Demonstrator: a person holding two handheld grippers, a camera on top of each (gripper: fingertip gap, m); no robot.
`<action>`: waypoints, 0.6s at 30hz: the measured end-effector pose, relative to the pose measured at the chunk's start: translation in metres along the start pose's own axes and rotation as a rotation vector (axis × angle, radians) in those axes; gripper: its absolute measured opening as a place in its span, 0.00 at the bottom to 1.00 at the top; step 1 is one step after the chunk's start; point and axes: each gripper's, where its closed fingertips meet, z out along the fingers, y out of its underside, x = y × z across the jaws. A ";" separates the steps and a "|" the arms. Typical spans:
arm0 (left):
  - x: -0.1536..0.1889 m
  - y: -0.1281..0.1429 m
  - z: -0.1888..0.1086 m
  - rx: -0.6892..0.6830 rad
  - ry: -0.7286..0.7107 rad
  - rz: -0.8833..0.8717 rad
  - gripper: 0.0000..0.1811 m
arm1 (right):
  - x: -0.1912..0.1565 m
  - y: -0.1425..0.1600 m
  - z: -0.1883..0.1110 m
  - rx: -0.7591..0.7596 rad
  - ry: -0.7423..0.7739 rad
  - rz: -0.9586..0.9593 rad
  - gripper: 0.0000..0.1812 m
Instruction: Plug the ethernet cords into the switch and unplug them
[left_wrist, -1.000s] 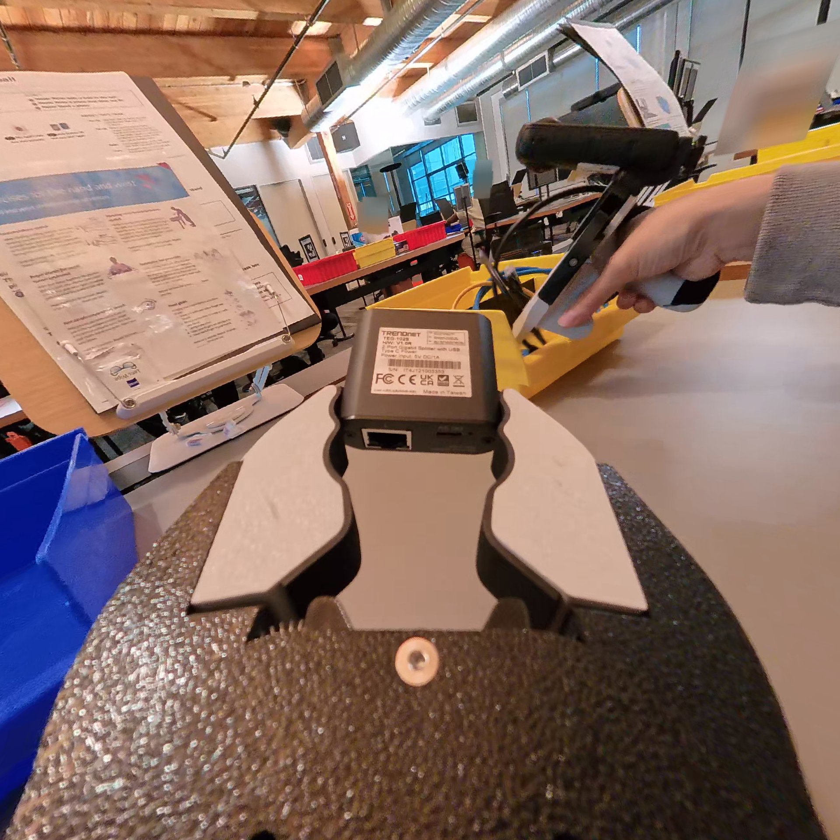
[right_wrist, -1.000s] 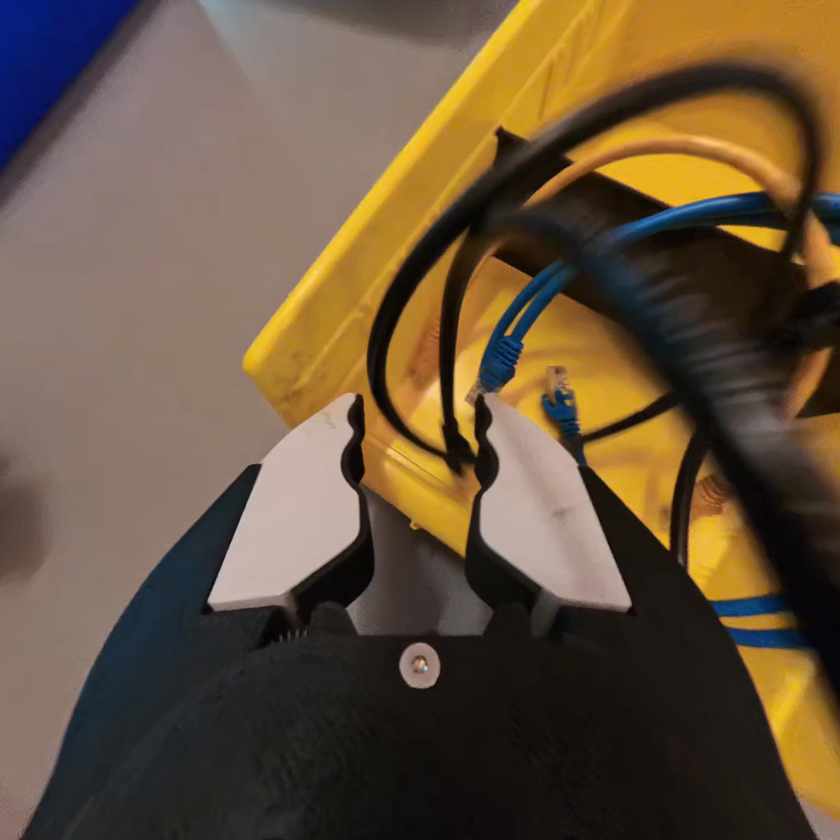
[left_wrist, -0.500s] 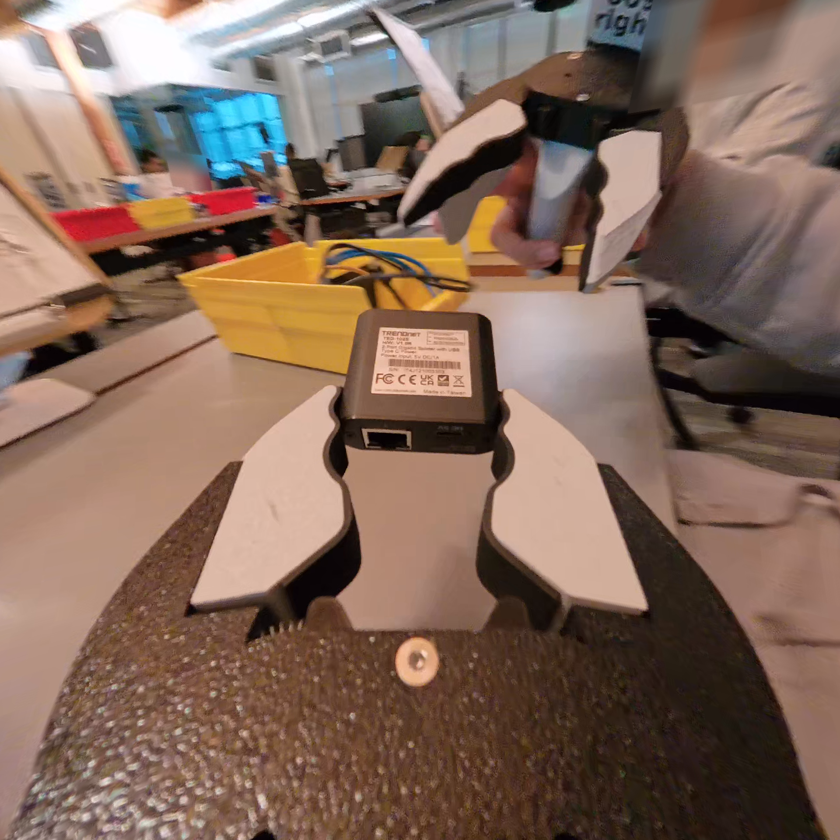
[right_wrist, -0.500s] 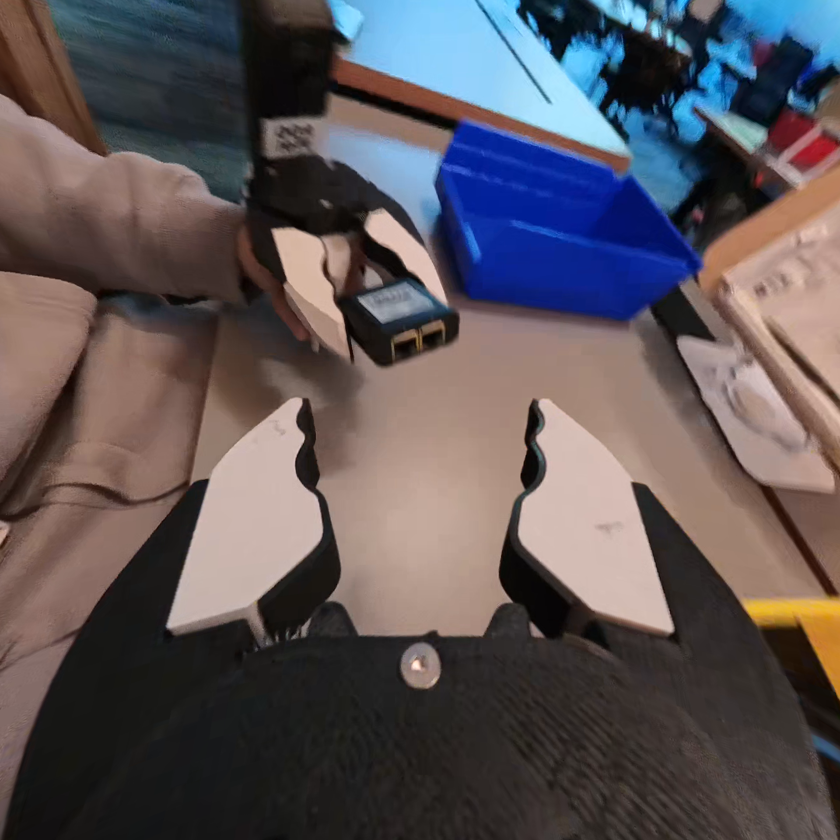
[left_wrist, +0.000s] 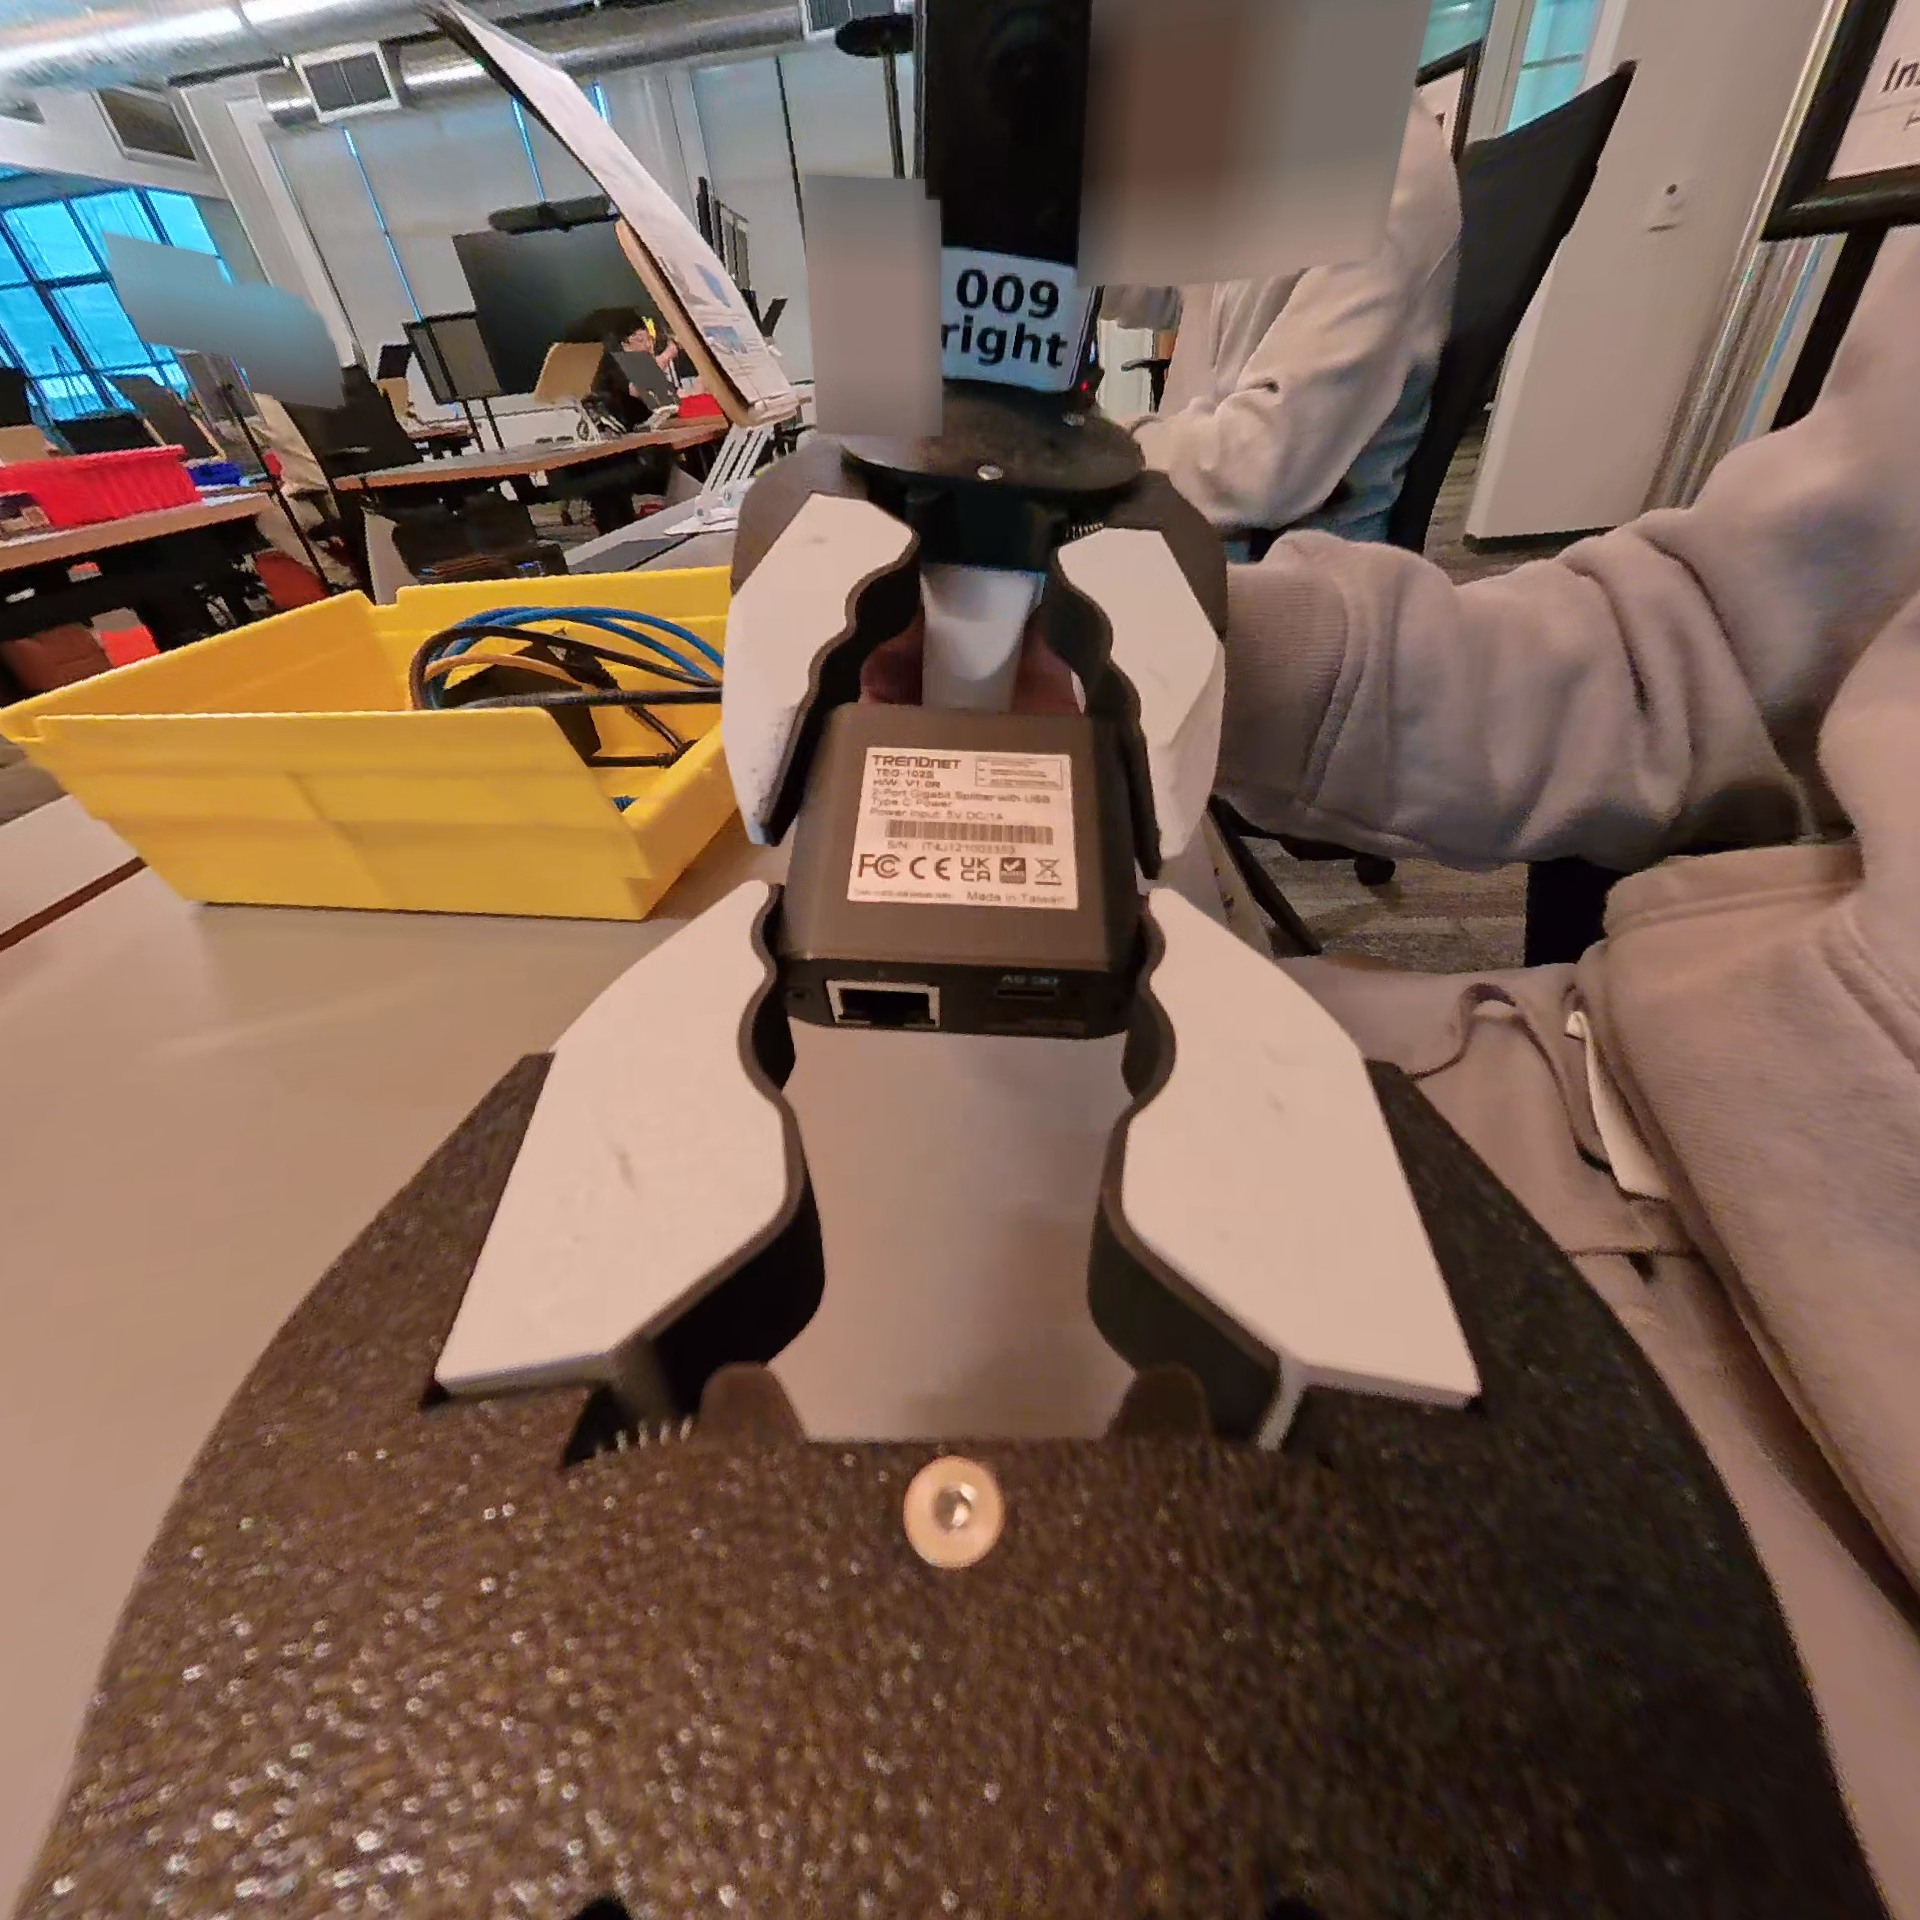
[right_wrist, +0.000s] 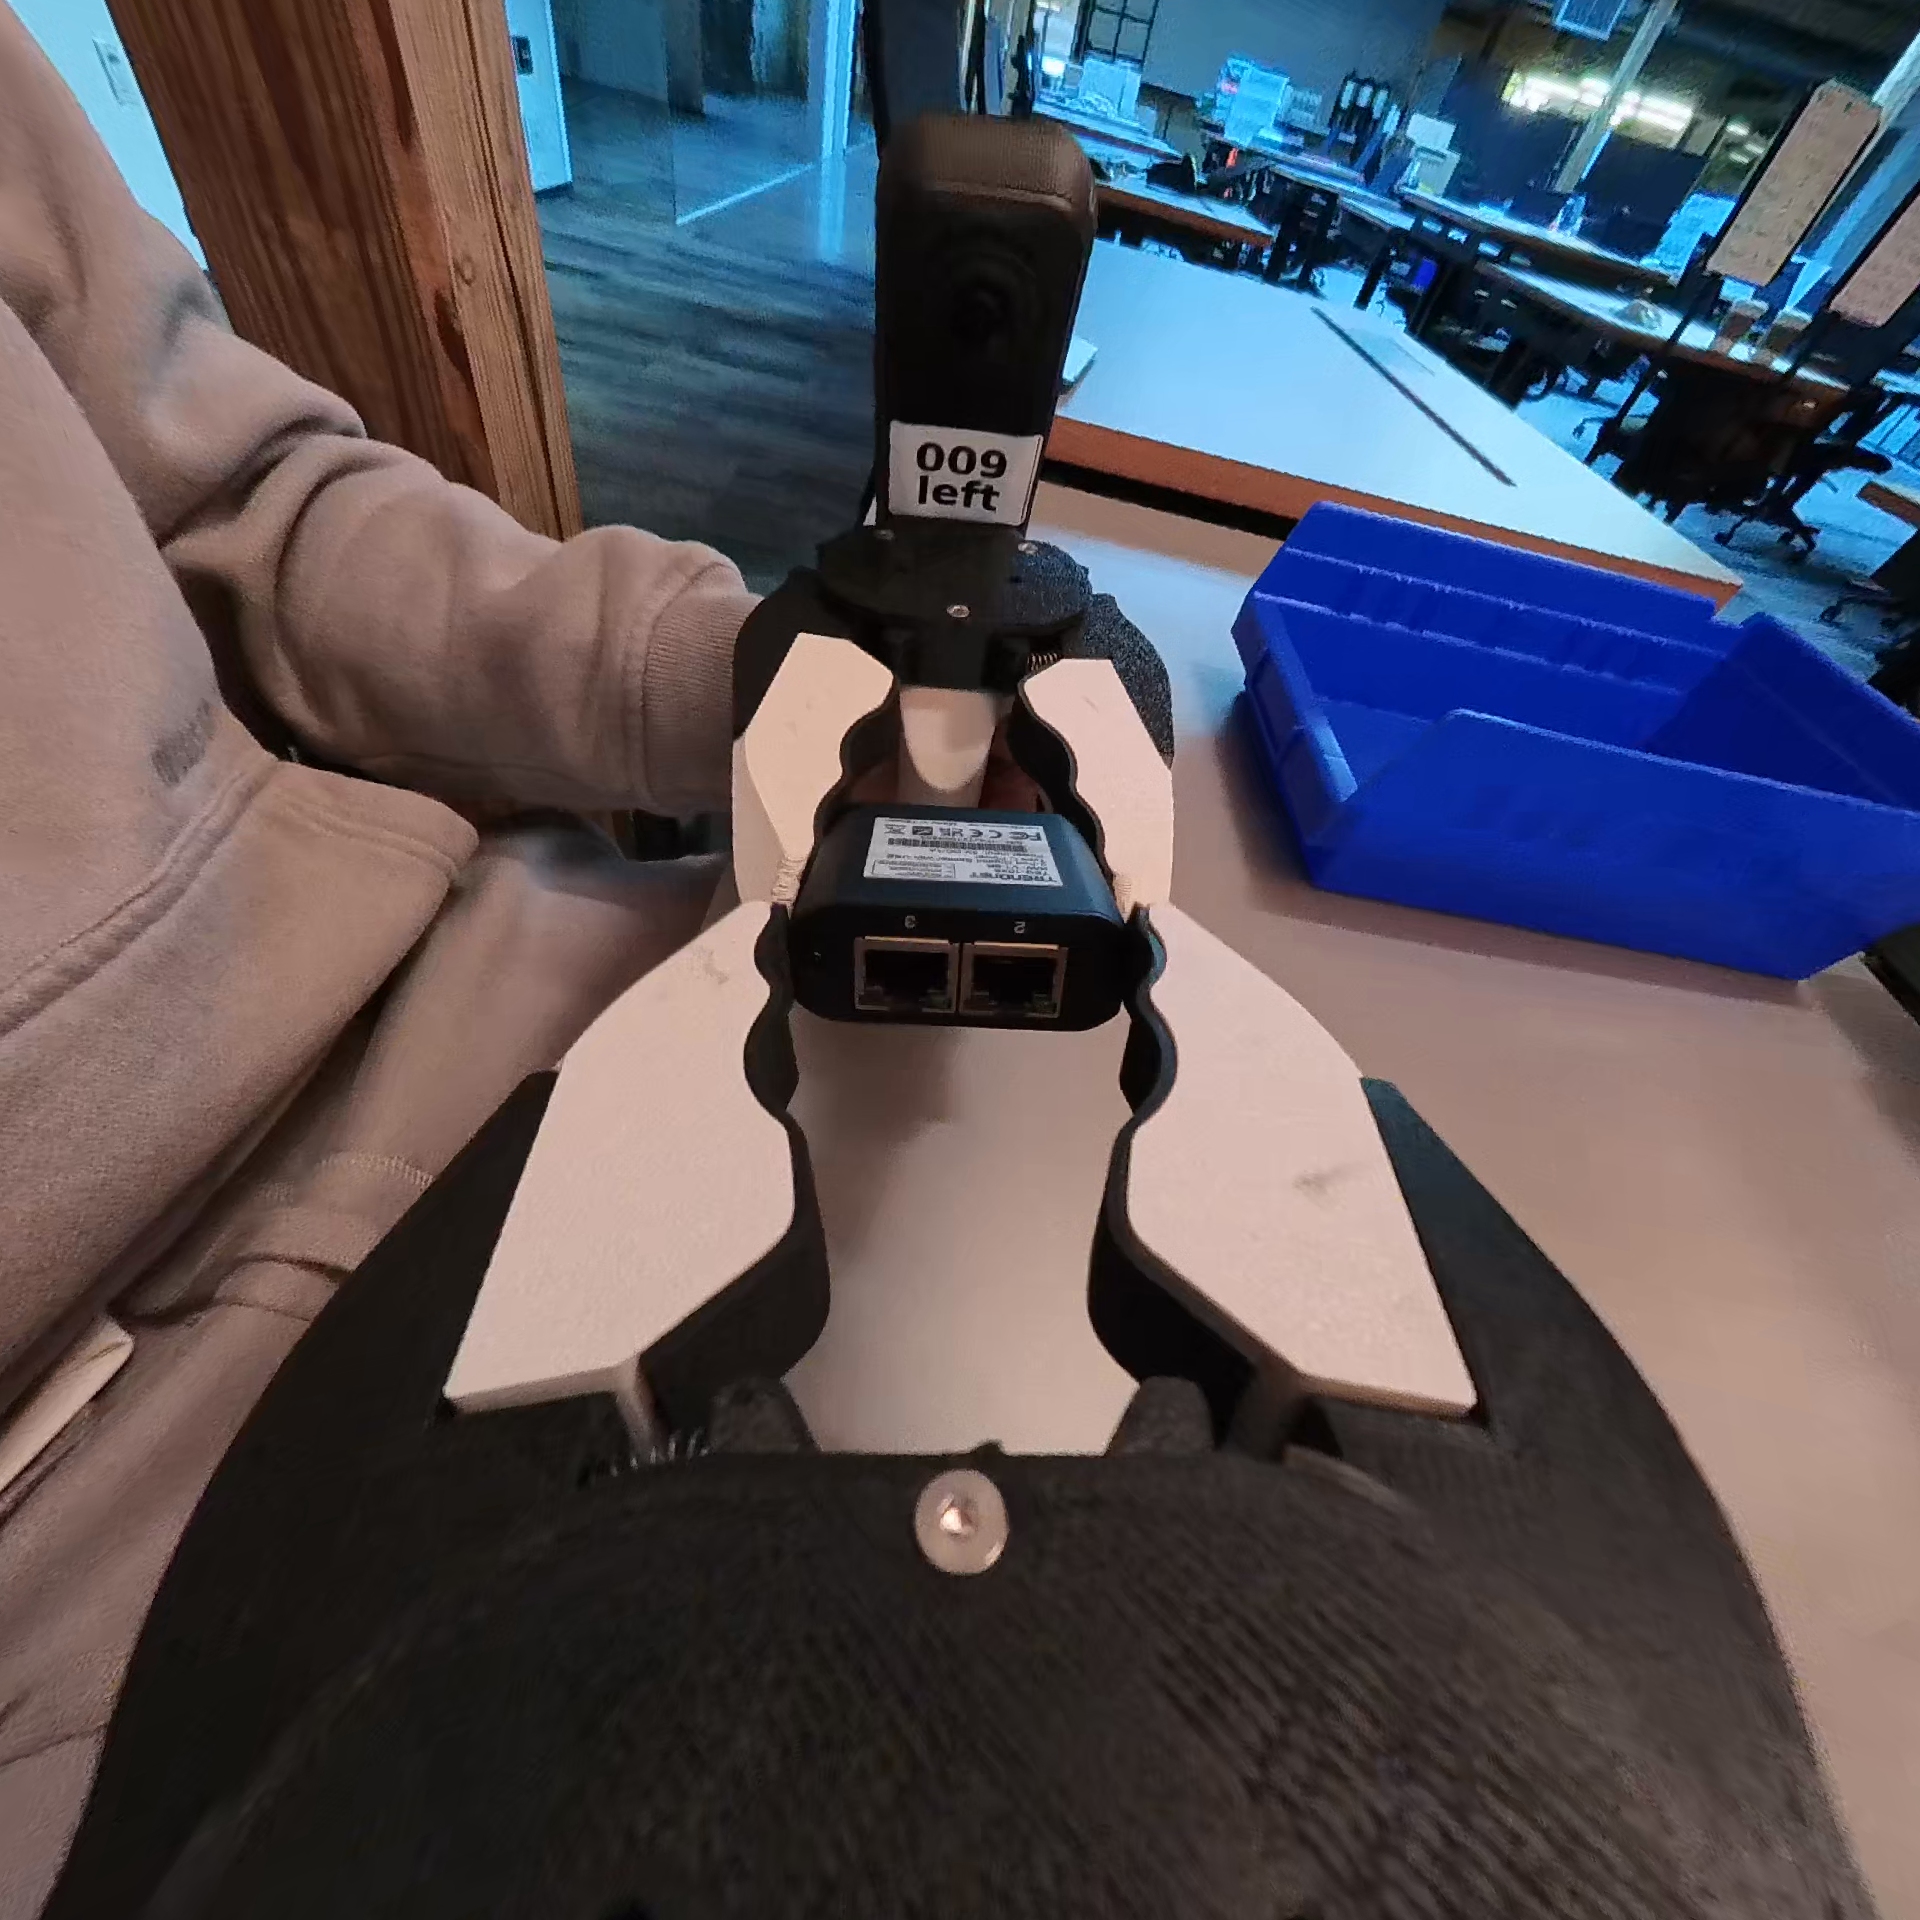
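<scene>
The black switch (left_wrist: 961, 831) is held in the air between both grippers, label side up. My left gripper (left_wrist: 956, 940) is shut on the end that has one port. My right gripper (right_wrist: 956, 935) faces it and has its fingertips against the sides of the switch's (right_wrist: 956, 966) other end, where two empty ports show. In the left wrist view the right gripper (left_wrist: 961, 821) sits straight ahead. Blue, black and orange ethernet cords (left_wrist: 561, 634) lie coiled in a yellow bin (left_wrist: 364, 810) on the table, untouched.
A blue bin (right_wrist: 1558, 831) stands on the grey table (right_wrist: 1558, 1143) to the right in the right wrist view. The person's grey sleeves (left_wrist: 1507, 675) and lap border the table's near side. Other desks and chairs stand beyond. Left and right tips are no more than a few centimetres apart.
My right gripper left the yellow bin empty, swung round to face the left gripper, and closed from wide open onto the switch's far end. The left gripper kept its hold and turned rightwards.
</scene>
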 end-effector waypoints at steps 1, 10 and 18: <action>0.000 0.003 0.000 -0.016 0.000 0.007 0.34 | 0.000 0.003 0.000 -0.021 0.003 -0.001 0.34; -0.035 -0.006 -0.012 0.024 -0.254 0.025 0.46 | 0.094 -0.005 -0.076 -0.137 0.562 -0.050 0.34; -0.046 0.009 -0.009 -0.032 -0.300 0.000 0.42 | 0.283 0.051 -0.250 -0.514 1.208 0.223 0.34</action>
